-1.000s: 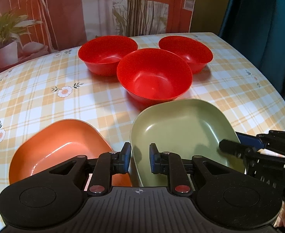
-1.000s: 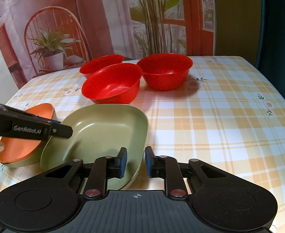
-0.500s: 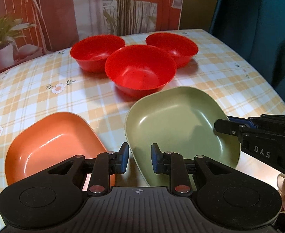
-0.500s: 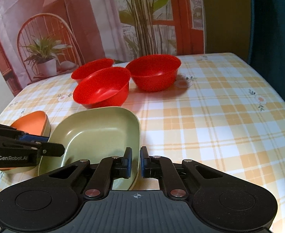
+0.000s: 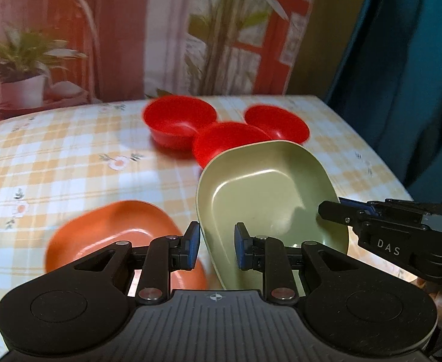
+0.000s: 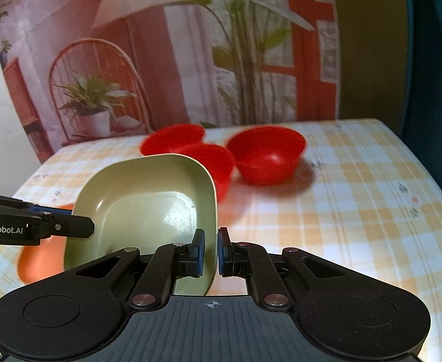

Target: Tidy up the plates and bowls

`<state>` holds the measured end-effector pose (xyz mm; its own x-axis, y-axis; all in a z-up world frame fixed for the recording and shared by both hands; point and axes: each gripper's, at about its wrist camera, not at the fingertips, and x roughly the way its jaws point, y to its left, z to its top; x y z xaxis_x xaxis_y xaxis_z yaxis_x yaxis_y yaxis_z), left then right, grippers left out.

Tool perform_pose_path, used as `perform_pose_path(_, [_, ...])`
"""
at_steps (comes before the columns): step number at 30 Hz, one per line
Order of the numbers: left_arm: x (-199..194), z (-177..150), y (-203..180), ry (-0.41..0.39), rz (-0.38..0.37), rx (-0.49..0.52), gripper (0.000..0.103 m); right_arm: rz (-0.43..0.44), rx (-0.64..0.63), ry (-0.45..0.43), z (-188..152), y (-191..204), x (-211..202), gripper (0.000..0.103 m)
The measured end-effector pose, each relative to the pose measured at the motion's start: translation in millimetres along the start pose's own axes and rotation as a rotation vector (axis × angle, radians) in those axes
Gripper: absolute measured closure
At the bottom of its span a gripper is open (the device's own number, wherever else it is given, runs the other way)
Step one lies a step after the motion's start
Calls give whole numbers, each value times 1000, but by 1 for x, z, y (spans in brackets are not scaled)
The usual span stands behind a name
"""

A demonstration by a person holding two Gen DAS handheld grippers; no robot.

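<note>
A green square plate (image 5: 269, 193) is lifted off the table and tilted, held by both grippers. My left gripper (image 5: 214, 246) straddles its left rim with the jaws only partly closed, the fingers apart from the rim. My right gripper (image 6: 211, 252) is shut on the plate's right rim (image 6: 212, 211). An orange square plate (image 5: 121, 235) lies on the table below left; it also shows in the right wrist view (image 6: 40, 259). Three red bowls (image 5: 178, 122) (image 5: 227, 143) (image 5: 278, 123) stand together behind.
The table (image 5: 70, 157) has a yellow checked cloth with flowers. Its right edge (image 6: 432, 181) meets a dark teal curtain. A painted backdrop with a plant and chair hangs behind the far edge.
The green plate has been lifted off the table and tilted up, now covering part of the middle red bowl. Both grippers rose with it; the right jaws closed on its rim.
</note>
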<state>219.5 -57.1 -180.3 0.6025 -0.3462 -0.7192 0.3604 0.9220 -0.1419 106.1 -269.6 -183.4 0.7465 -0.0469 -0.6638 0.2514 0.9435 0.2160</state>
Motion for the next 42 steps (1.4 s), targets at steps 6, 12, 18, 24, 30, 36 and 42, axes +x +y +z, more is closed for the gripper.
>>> perform_pose_path(6, [-25, 4, 32, -50, 61, -89, 78, 90, -45, 2, 24, 36, 16, 95])
perform_pose_path(12, [-39, -5, 64, -50, 155, -162, 78, 162, -118, 40, 33, 79, 43, 95])
perform_pose_path(18, [-38, -17, 90, -23, 201, -223, 79, 192, -166, 97, 24, 107, 66, 95])
perform_pose_path(24, [-29, -28, 95, 4, 224, -210, 78, 175, -196, 139, 11, 116, 77, 95])
perform_pose_path(30, [-26, -36, 99, 14, 233, -196, 78, 161, -220, 142, 5, 118, 80, 95])
perform_pose_path(36, [-22, -37, 98, 22, 241, -189, 78, 145, -252, 127, 1, 121, 78, 93])
perform_pose_path(42, [-18, -39, 102, 35, 236, -204, 78, 142, -257, 123, 0, 122, 78, 91])
